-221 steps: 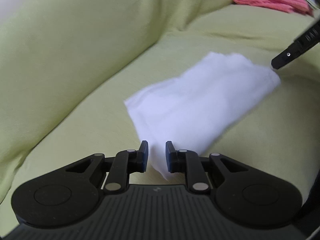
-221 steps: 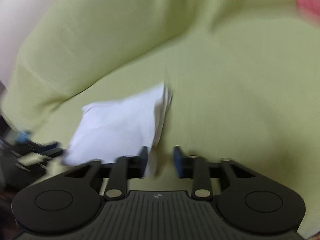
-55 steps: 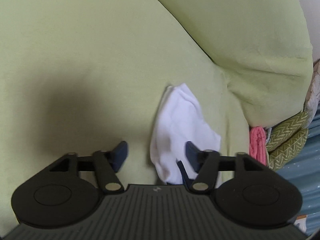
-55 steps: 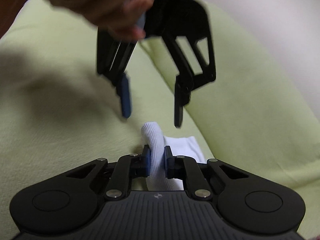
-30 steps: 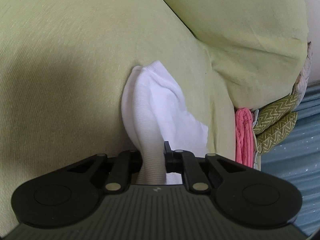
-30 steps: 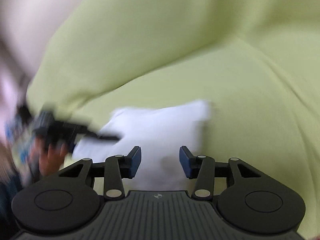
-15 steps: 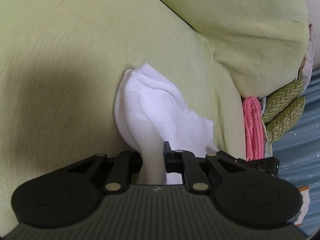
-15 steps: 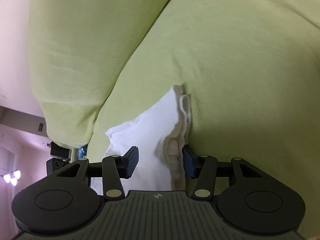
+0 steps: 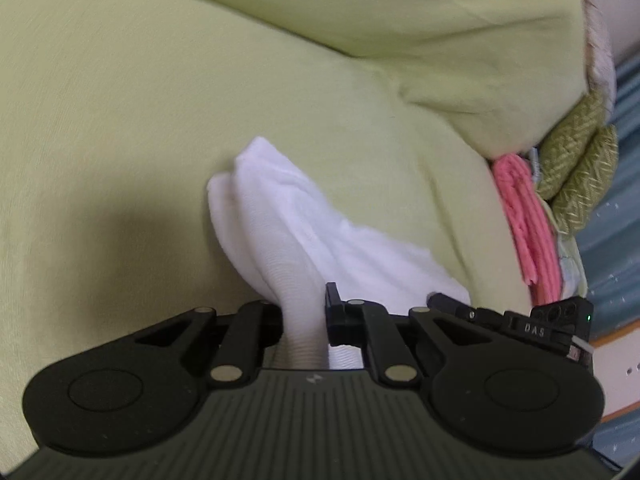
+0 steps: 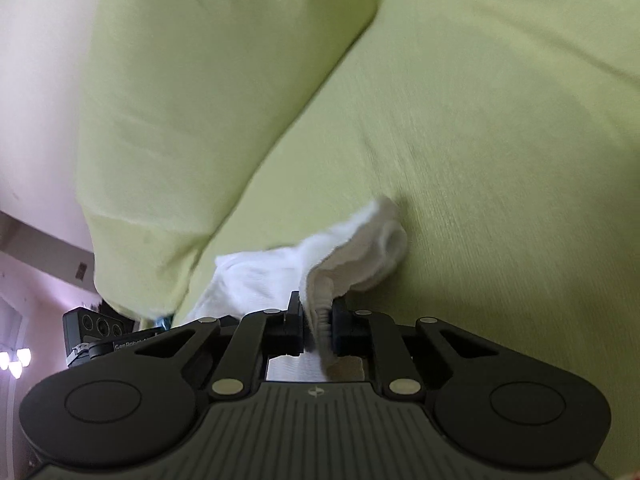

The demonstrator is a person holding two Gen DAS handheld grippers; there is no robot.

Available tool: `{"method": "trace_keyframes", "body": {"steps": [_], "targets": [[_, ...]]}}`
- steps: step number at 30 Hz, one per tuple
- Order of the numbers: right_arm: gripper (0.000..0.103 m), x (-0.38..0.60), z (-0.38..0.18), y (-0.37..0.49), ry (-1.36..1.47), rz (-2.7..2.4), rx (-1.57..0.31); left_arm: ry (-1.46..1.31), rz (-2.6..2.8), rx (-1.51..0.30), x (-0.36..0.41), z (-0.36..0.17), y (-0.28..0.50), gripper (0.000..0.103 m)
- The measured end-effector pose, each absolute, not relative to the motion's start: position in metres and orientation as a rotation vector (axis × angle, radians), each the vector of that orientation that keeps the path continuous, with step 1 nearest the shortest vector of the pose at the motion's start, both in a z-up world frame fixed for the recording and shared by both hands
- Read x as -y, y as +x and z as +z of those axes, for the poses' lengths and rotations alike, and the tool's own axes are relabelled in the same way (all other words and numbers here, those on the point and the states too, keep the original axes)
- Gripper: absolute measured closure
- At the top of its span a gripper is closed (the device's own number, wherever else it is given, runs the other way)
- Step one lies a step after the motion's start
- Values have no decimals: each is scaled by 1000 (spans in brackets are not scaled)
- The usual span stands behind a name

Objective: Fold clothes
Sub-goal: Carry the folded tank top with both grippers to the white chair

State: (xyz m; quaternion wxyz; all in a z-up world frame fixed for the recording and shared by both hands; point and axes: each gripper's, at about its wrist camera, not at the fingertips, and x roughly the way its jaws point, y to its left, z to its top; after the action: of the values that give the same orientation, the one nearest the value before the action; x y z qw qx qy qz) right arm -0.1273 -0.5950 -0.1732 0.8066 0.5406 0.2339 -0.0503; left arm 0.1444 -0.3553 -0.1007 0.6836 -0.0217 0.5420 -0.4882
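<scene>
From the left wrist, we see our left gripper [image 9: 304, 320] clamped on a ribbed fold of the white garment [image 9: 296, 220], which spreads ahead over the green sofa cushion [image 9: 120, 100]. From the right wrist, our right gripper [image 10: 318, 322] is closing its jaws on the garment's bunched edge, cloth between them and trailing ahead-left.

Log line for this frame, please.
left gripper: shut on white sock | right gripper: closing on sock hem | surface: green sofa

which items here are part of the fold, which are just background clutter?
In play:
- white garment, lying on the green sofa cover
- left gripper, shut on a fold of it
- right gripper, jaws closing on its bunched edge

Just lying about:
- pink folded cloth at the sofa's edge
- olive zigzag cushions beside it
- ceiling lamp
</scene>
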Motion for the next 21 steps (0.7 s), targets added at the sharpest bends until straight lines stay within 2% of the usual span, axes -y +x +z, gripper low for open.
{"method": "trace_keyframes", "body": {"steps": [5,10,21], "targets": [[91,586,-132,-218,1171,-215,-365,25,-1229,-1163,387,-58,87,95],[91,563,-86,-372,1173,-405,-203,114,-1467,-1135,441,-25,-20,95],[91,490,-28,-769,1137,-1048,113,387,-2065,-1266,623,-24,-375,95]]}}
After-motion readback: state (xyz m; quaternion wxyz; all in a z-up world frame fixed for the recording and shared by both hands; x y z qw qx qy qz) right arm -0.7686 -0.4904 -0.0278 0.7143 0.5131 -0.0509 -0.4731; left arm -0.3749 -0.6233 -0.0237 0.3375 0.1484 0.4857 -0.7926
